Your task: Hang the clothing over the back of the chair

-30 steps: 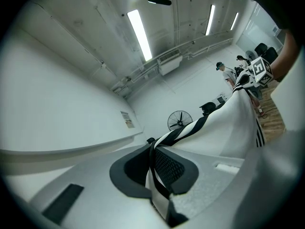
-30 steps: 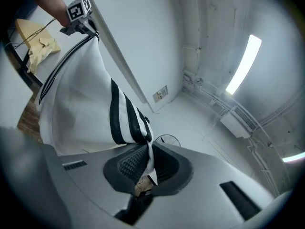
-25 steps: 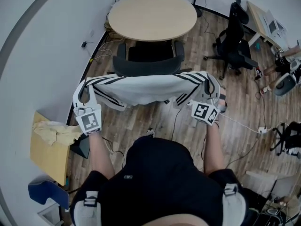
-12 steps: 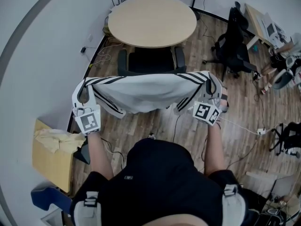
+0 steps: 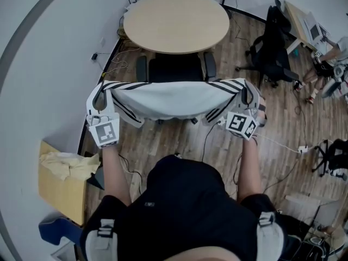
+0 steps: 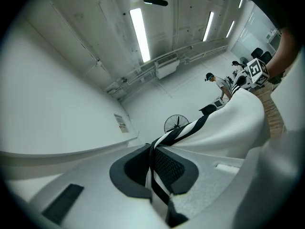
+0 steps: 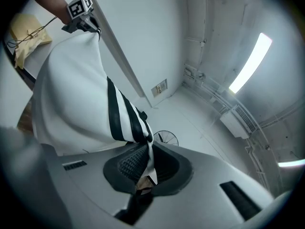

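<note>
A white garment [image 5: 171, 99] with black stripes hangs stretched between my two grippers in the head view. My left gripper [image 5: 99, 99] is shut on its left striped end [image 6: 164, 144]. My right gripper [image 5: 248, 97] is shut on the right striped end [image 7: 128, 123]. The cloth spans just in front of a black office chair [image 5: 175, 68], whose seat and armrests show beyond it; the chair's back is hidden behind the cloth. Both gripper views point upward at the ceiling, with the garment running away toward the opposite gripper.
A round wooden table [image 5: 175, 19] stands beyond the chair. A second black chair [image 5: 272, 48] is at the right. A cardboard box [image 5: 61, 178] with crumpled paper sits at the lower left by the curved wall. Cables [image 5: 283, 145] run over the wood floor.
Both grippers have carried the stretched garment forward toward the chair; the cloth now covers the chair's back, and it is pulled a little tauter.
</note>
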### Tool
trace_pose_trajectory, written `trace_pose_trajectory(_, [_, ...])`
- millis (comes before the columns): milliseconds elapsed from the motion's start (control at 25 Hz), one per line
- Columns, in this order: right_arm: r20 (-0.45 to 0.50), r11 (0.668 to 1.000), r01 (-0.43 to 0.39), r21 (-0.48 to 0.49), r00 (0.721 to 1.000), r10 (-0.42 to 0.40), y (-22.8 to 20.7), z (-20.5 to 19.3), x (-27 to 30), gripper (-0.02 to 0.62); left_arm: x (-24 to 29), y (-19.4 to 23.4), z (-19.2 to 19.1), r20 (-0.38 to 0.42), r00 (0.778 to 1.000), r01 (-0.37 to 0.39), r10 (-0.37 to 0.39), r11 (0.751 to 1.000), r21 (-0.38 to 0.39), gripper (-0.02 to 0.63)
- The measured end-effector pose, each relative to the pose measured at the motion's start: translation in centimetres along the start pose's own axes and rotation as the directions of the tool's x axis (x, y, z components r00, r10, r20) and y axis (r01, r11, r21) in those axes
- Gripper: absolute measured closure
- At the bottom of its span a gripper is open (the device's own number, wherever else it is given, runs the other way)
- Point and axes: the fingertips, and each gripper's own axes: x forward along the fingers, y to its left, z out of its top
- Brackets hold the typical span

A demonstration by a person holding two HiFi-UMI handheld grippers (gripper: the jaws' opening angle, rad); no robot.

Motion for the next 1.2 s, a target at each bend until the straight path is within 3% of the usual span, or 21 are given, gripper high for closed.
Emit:
trace_pose_trajectory(680, [-0.031, 0.999, 0.045, 0.002, 0.998, -0.045, -0.4, -0.8, 3.7, 0.586, 5.0, -0.3, -0.8, 0.046, 0.998, 0.038, -0.038, 0.999, -0.014, 0.597])
trace_pose_trajectory(1200, [-0.086, 1.000, -0.010, 0.018, 0.996, 0.012, 4.1, -4.1, 3.0, 0.584, 4.6, -3.2, -5.9, -0.029, 0.996, 0.087, -0.089, 0.995, -0.055, 0.597])
